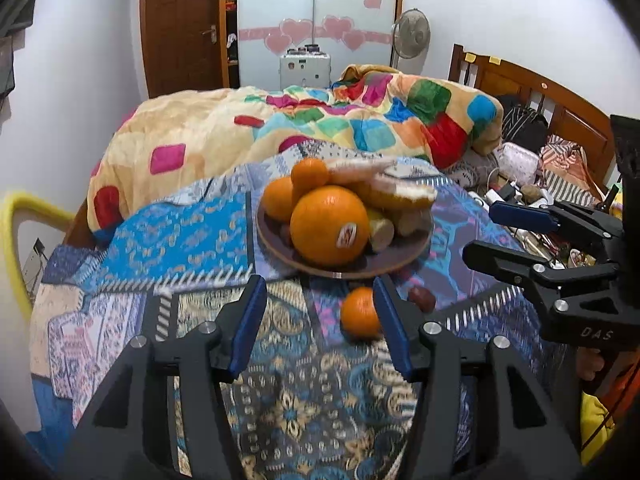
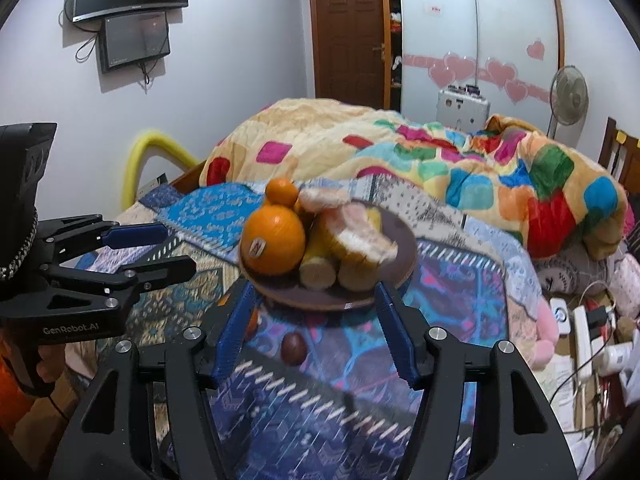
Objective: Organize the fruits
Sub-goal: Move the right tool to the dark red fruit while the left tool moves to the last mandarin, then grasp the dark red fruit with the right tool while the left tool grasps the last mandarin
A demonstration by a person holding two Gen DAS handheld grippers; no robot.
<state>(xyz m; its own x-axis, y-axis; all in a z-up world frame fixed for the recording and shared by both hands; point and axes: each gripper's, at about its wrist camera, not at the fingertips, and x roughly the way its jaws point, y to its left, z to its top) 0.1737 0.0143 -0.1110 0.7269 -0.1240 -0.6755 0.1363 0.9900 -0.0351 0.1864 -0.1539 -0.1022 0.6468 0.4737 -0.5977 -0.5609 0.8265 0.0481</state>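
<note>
Fruit gathering, loose pieces left below the plate (image 1: 416, 248).
Both grippers, left gripper (image 1: 320, 320) and right gripper (image 2: 316, 328), spread empty; next, pinch small orange (image 1: 359, 313) at lower centre.

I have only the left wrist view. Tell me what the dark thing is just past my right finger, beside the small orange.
Observer: In the right wrist view it is a dark reddish-brown round fruit, lying whole on the patterned cloth, short of the plate.
Operator: Say whether the right gripper has it.
Observer: No. The right gripper is open; the fruit shows in the gap between its fingers, and neither pad touches it.
Operator: Report the plate's far right side.
Observer: That part of the plate is bare.
</note>
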